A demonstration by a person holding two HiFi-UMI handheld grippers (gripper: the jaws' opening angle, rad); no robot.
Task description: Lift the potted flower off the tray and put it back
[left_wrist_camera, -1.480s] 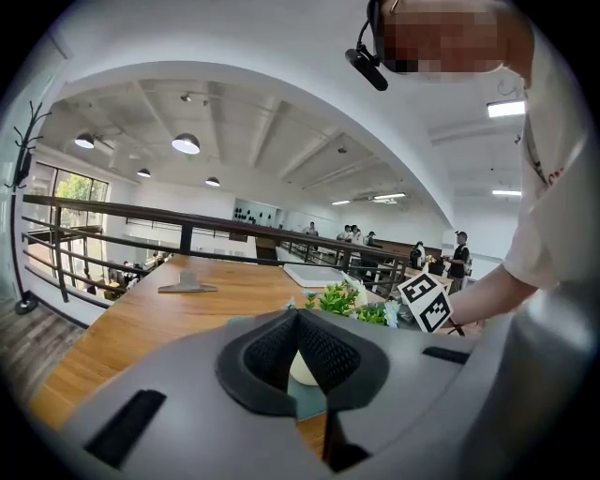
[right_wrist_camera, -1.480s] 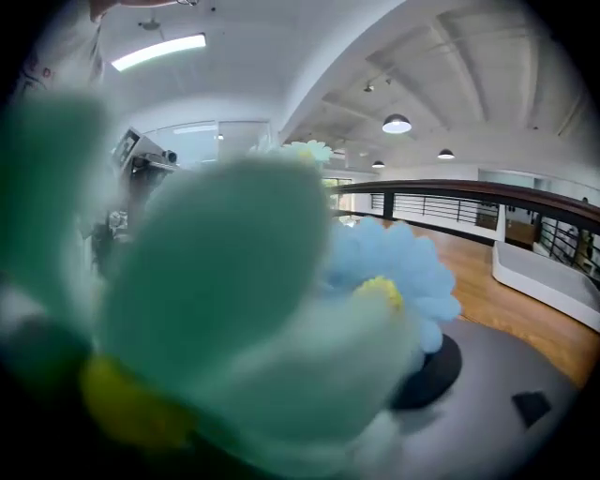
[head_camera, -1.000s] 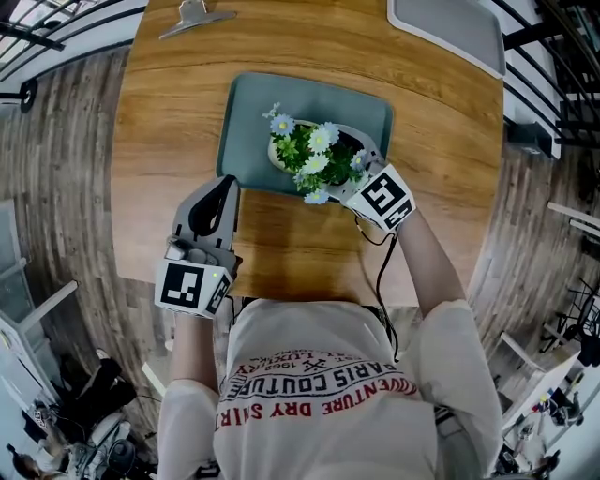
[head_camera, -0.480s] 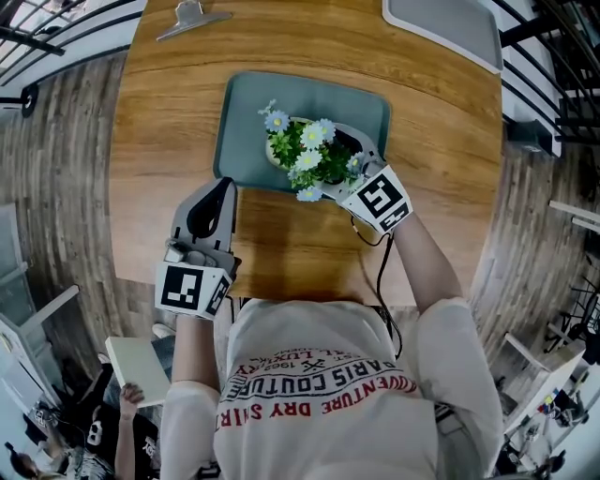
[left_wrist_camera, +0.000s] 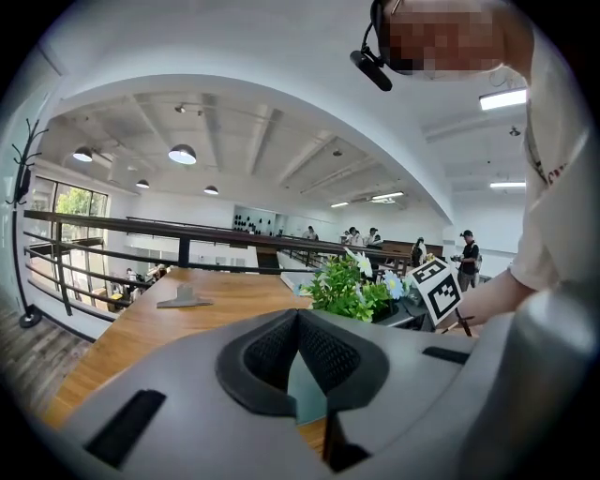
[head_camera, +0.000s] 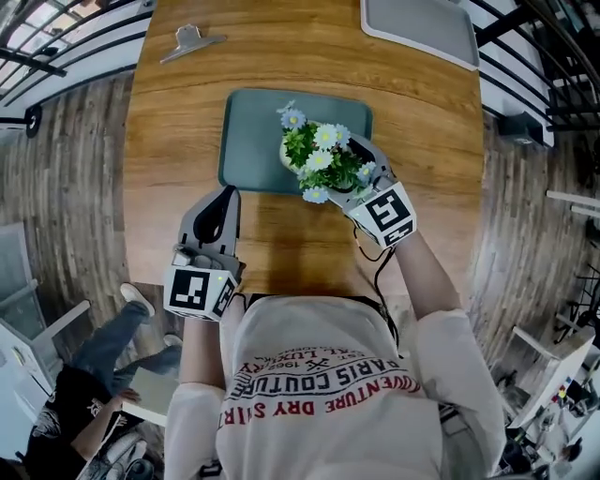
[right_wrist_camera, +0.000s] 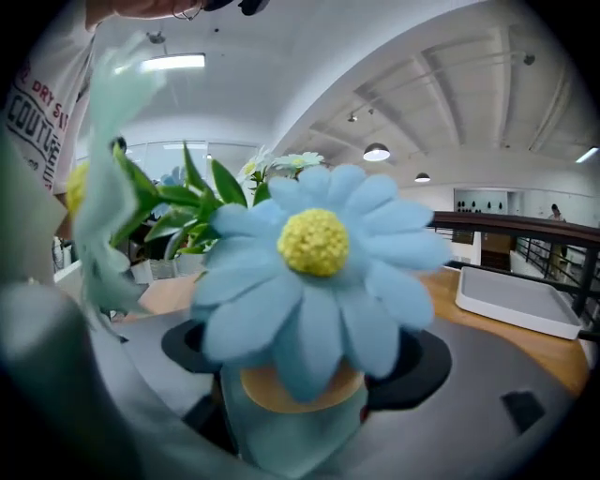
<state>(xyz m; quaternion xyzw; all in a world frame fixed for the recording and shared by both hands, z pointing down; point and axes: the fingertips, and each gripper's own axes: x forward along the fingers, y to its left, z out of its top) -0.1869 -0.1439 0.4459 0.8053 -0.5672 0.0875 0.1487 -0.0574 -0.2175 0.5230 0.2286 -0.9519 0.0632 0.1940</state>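
The potted flower, white and blue daisies over green leaves in a pale pot, stands over the right part of the teal tray. My right gripper reaches in from the near right and is shut on the pot, its fingertips hidden under the blooms. In the right gripper view a blue daisy fills the middle and covers most of the right gripper. Whether the pot touches the tray cannot be told. My left gripper is shut and holds nothing, on the table near the tray's front left corner. The flowers also show in the left gripper view.
A metal clip lies at the table's far left. A grey-white tray sits at the far right corner, seen too as the white tray. The table's near edge runs just below both grippers. A person is on the floor at lower left.
My right gripper and the potted flower have shifted from the tray's middle toward its right side. The left gripper has stayed put. A person has walked in at lower left.
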